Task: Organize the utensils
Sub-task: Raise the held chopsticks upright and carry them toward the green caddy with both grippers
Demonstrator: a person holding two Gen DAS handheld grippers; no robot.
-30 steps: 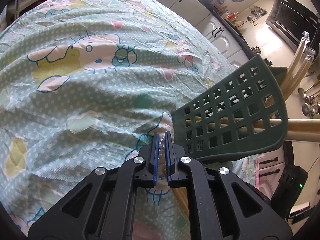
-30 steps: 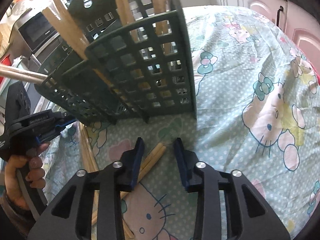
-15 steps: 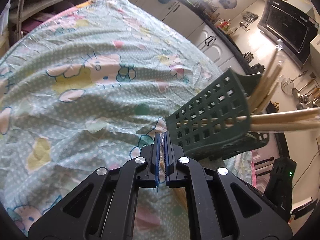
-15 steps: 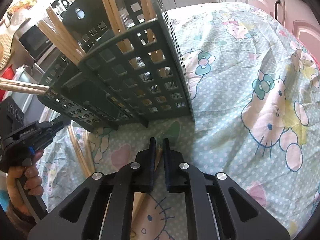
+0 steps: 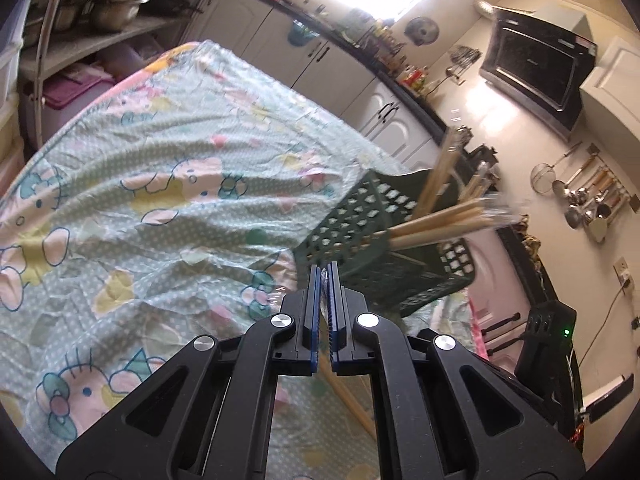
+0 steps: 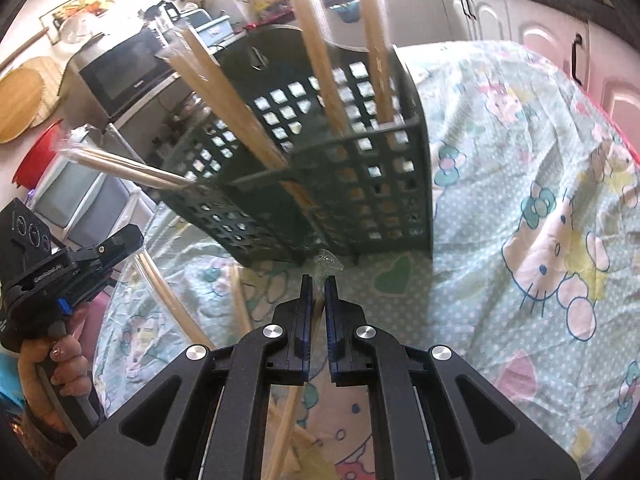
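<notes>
Closest to the lens, the right gripper [image 6: 317, 286] has its jaws pinched narrow on a wrapped pair of chopsticks [image 6: 296, 396]; the sticks run back and down beneath the fingers, with a crinkle of clear wrapper poking out past the tips. The left gripper [image 5: 324, 276] is likewise clamped tight on another wrapped pair [image 5: 347, 394], whose long axis trails down and back under it toward the cartoon-print tablecloth [image 5: 132, 216]. Loose chopsticks [image 6: 240, 306] lie on the cloth just left of the right fingers. Beyond both fingertips, slightly above them, stands the dark green perforated holder [image 6: 360, 184], already bristling with upright sticks. From the right gripper it lies straight ahead and near; from the left, ahead and to the right. Either pair probably needs tipping upright before it can drop into a compartment.
</notes>
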